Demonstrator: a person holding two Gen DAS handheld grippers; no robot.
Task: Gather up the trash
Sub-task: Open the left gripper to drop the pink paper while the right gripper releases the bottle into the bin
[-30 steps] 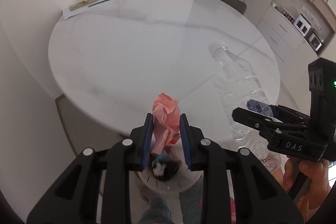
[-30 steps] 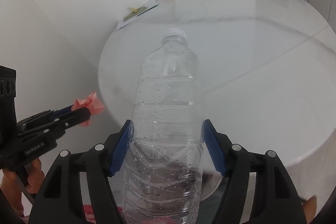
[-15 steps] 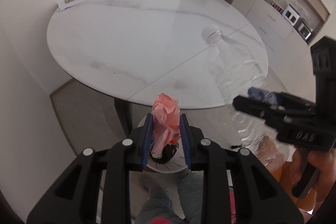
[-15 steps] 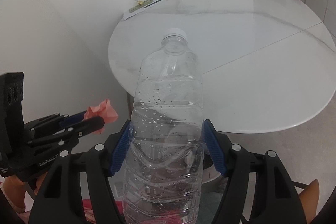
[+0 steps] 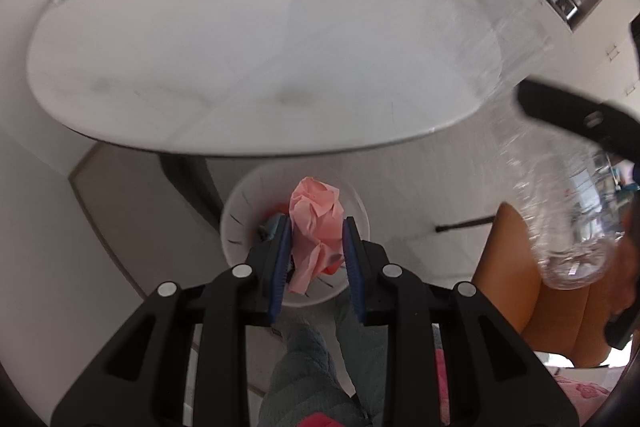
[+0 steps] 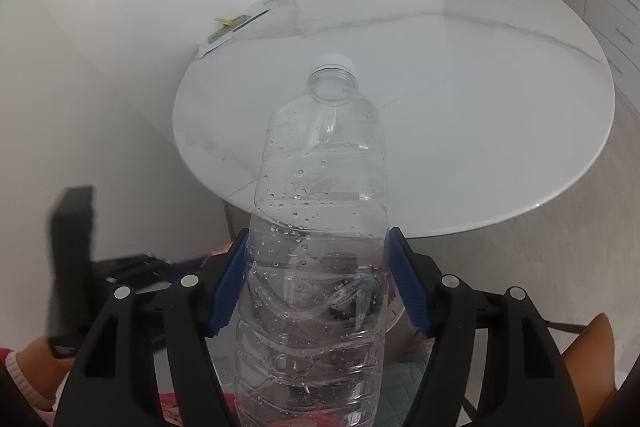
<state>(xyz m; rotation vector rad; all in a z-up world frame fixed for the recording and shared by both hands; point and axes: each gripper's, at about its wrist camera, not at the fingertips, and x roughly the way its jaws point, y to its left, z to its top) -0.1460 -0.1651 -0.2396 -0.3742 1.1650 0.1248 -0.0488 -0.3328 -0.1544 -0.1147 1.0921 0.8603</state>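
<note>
Crumpled pink paper wad (image 5: 316,227), soft and light, clenched mid-body in left gripper (image 5: 316,247) above white round bin (image 5: 236,223); clear plastic bottle (image 6: 320,227), nearly empty, likely slick and crushable, grasped around its waist by right gripper (image 6: 320,283).

A crumpled pink paper wad (image 5: 316,223) hangs above a white bin (image 5: 240,223) that seems part-filled. A clear, capped, droplet-beaded plastic bottle (image 6: 320,227) is held upright.

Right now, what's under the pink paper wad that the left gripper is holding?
Under the pink paper wad stands a white bin on the floor. Some dark, blue and red scraps show inside it, but the wad and the left hand-held gripper cover most of its contents.
</note>
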